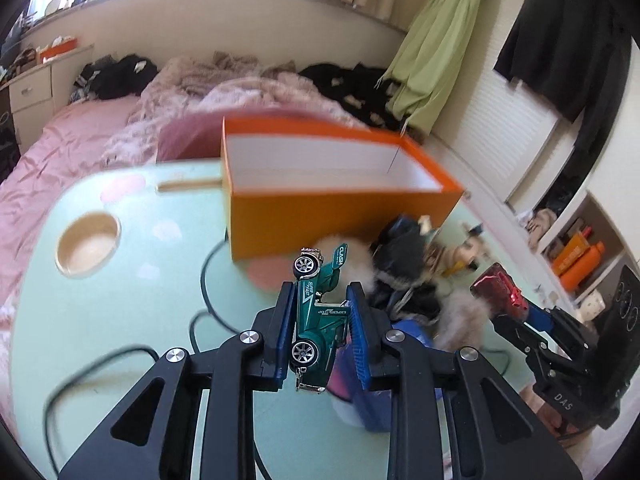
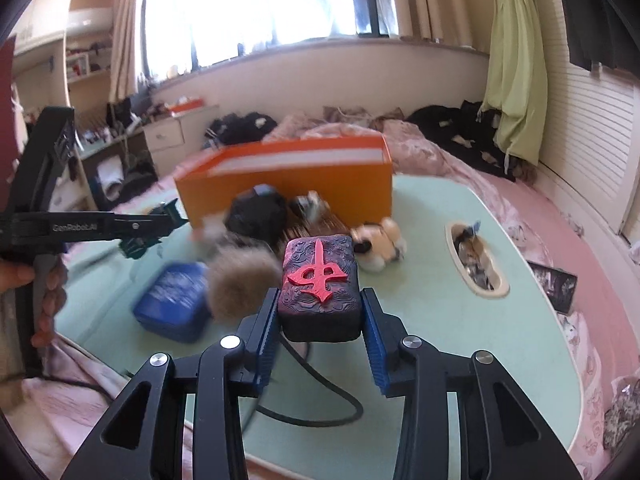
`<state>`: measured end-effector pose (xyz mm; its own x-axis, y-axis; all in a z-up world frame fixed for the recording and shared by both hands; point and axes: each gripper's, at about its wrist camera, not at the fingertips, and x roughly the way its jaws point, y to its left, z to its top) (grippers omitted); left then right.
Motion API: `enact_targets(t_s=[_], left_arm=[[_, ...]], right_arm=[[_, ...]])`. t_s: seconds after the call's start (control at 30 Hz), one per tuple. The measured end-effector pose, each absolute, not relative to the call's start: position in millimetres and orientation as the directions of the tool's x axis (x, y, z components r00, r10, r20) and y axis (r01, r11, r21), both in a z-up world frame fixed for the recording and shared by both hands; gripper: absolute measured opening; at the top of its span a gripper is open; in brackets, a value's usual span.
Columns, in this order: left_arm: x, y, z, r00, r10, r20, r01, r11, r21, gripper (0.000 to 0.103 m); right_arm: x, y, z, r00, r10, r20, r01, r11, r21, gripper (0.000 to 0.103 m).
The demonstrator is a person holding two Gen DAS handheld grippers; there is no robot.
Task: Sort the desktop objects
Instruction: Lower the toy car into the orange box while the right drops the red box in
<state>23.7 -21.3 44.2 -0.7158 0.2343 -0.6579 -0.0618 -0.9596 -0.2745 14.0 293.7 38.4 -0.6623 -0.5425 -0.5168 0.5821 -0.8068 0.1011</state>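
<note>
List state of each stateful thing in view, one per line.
left tool: shut on green toy car, lifted off the table
right tool: shut on dark block with red symbol, lifted
orange box: open, no lid, upright; visible inside looks empty
blue pouch: lying on table, closed

Home bedroom: pink bed (image 1: 60, 136), curtained window (image 2: 256, 12).

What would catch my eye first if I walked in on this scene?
Probably the open orange cardboard box standing at the far side of the pale green table. Next, the small green toy racing car pinched in the left gripper, and the dark block with a raised red symbol held in the right gripper.
</note>
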Motion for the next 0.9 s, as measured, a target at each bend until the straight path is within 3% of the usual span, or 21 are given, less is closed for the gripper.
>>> enact_targets(t_s=[0.2, 0.33, 0.5, 0.63, 0.7, 0.73, 0.8, 0.9], left_arm=[[-16, -25, 87, -0.748, 0.232, -0.622, -0.072, -0.960, -0.271, 0.026], [-65, -24, 92, -0.726, 0.236, -0.646, -0.062, -0.958, -0.280, 0.026], [-110, -12, 68, -0.663, 0.163, -0.731, -0.031, -0.981, -0.190, 0.027], [-116, -11, 52, -0.653, 0.095, -0.752, 0.011, -0.991, -0.135, 0.028], [-113, -12, 51, -0.657, 0.102, -0.747, 0.014, -0.989, -0.147, 0.041], [-111, -13, 53, -0.666, 0.107, -0.738, 0.015, -0.988, -0.156, 0.047], [-106, -15, 59, -0.694, 0.104, -0.712, 0.021, -0.986, -0.165, 0.072], [-88, -22, 73, -0.747, 0.120, -0.653, 0.016, -0.980, -0.199, 0.073]], right_arm=[[-23, 270, 104, -0.701, -0.554, -0.448, 0.586, -0.807, 0.082, 0.037], [-88, 226, 116, -0.666, -0.520, -0.535, 0.562, -0.821, 0.098, 0.038], [-134, 186, 84, -0.595, -0.425, -0.682, 0.528, -0.847, 0.067, 0.038], [-141, 184, 63, -0.573, -0.393, -0.719, 0.514, -0.856, 0.058, 0.038], [-138, 188, 61, -0.592, -0.392, -0.704, 0.516, -0.855, 0.042, 0.041], [-136, 190, 62, -0.600, -0.393, -0.697, 0.518, -0.854, 0.035, 0.049], [-128, 197, 66, -0.620, -0.402, -0.673, 0.518, -0.854, 0.033, 0.061], [-106, 212, 79, -0.655, -0.432, -0.619, 0.526, -0.850, 0.037, 0.065]])
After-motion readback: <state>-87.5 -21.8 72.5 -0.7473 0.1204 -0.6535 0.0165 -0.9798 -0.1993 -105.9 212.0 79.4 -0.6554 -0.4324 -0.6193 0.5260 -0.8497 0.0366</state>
